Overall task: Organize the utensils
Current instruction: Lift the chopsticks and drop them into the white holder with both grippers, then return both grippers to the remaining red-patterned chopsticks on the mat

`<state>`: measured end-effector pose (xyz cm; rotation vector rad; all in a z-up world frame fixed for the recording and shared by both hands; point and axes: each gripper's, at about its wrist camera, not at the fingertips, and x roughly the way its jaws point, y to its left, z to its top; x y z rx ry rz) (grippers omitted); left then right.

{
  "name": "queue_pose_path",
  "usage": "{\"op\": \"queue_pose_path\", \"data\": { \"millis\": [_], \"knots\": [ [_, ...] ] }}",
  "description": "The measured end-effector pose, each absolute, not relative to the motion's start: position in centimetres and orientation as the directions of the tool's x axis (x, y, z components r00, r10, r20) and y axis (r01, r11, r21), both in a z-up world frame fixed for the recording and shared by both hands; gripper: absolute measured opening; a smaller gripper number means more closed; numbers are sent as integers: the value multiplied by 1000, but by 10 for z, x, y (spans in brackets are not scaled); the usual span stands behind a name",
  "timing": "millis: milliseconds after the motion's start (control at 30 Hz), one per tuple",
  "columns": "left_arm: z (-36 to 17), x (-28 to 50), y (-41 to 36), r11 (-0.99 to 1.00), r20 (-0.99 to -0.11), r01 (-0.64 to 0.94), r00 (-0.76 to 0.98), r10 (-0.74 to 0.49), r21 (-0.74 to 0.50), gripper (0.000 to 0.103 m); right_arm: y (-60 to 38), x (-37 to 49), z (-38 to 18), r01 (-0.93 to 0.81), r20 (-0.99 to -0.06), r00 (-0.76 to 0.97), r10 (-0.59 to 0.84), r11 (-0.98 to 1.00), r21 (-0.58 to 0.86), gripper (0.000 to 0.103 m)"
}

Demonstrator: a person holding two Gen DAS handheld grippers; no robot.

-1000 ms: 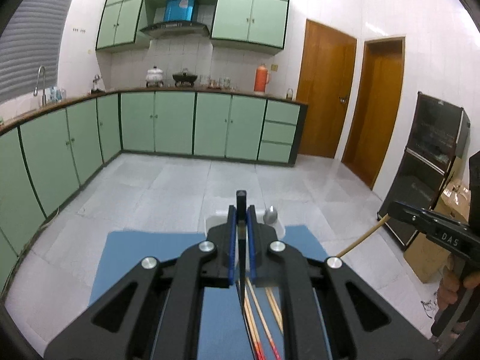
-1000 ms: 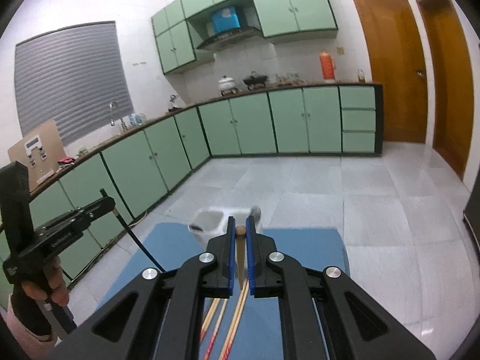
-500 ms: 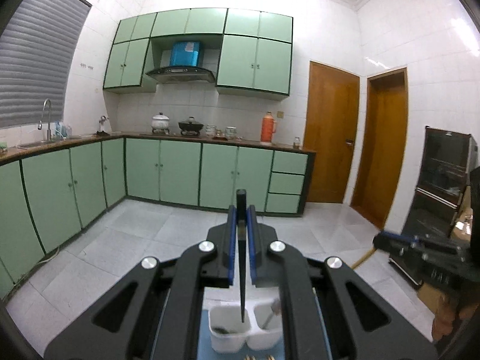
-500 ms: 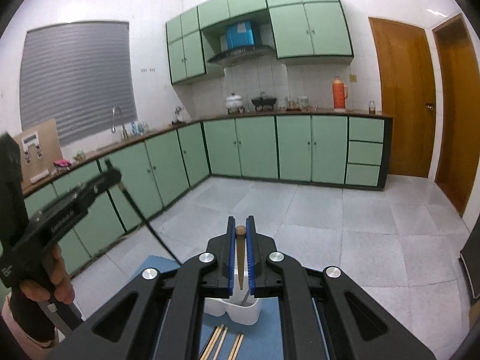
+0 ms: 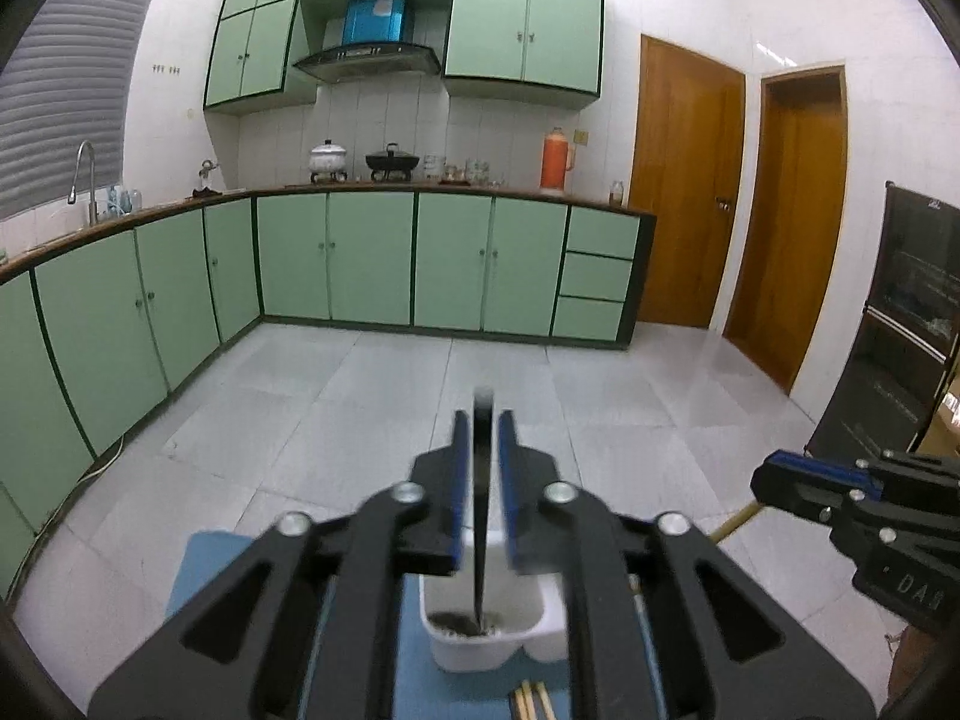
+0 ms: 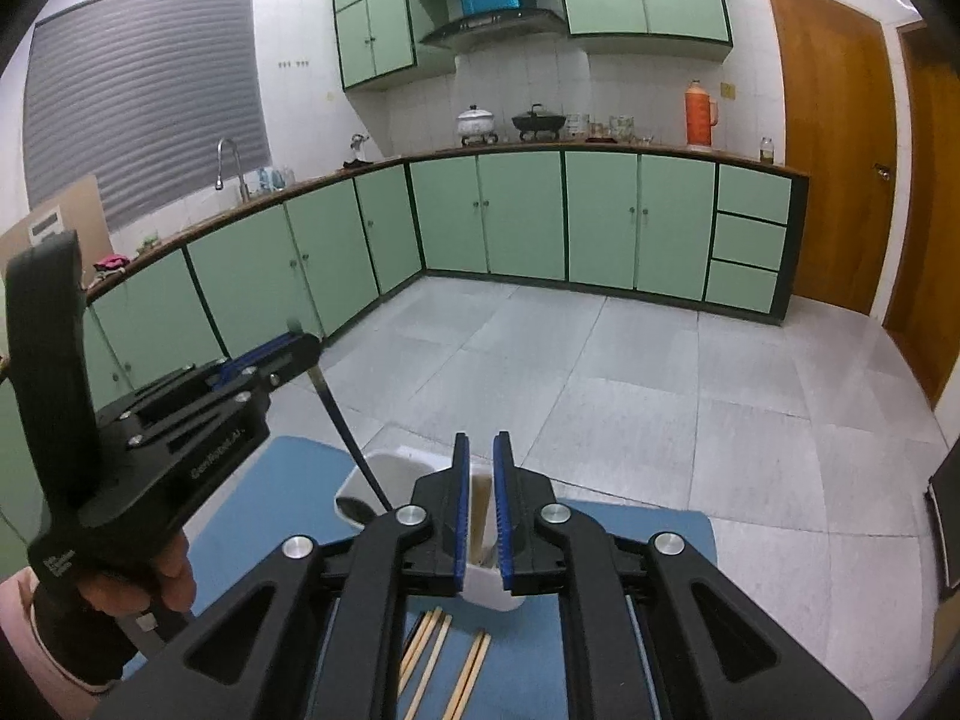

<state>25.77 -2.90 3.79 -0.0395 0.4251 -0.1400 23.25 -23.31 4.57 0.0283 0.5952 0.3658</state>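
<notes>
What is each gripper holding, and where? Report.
Left gripper: black spoon, near its handle's top. Right gripper: wooden utensil between its jaws; grip cannot be told.
</notes>
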Motion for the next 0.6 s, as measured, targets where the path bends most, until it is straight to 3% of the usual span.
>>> {"op": "queue_pose_path", "data": {
  "millis": [67, 200, 333, 467, 600],
  "knots": [
    [34, 250, -23, 990, -405, 122, 904, -138, -65, 40, -237, 228, 43, -327, -537, 769, 347, 935, 137, 25],
    [31, 222, -11, 991, -397, 121, 908, -136, -63, 54, -244, 207, 43, -299, -503, 808, 306, 949, 98, 49],
    [22, 186, -3, 993, -398, 111, 910, -114, -31, 70, -253, 172, 34, -263, -476, 838, 265, 962, 73, 62],
    [2, 151, 4, 994, -430, 108, 897, -98, -1, 79, -262, 132, 9, -216, -468, 855, 225, 974, 73, 75],
    [-32, 118, 8, 994, -501, 112, 861, -90, 13, 80, -266, 96, -32, -165, -517, 834, 193, 981, 100, 76]
  ]
}}
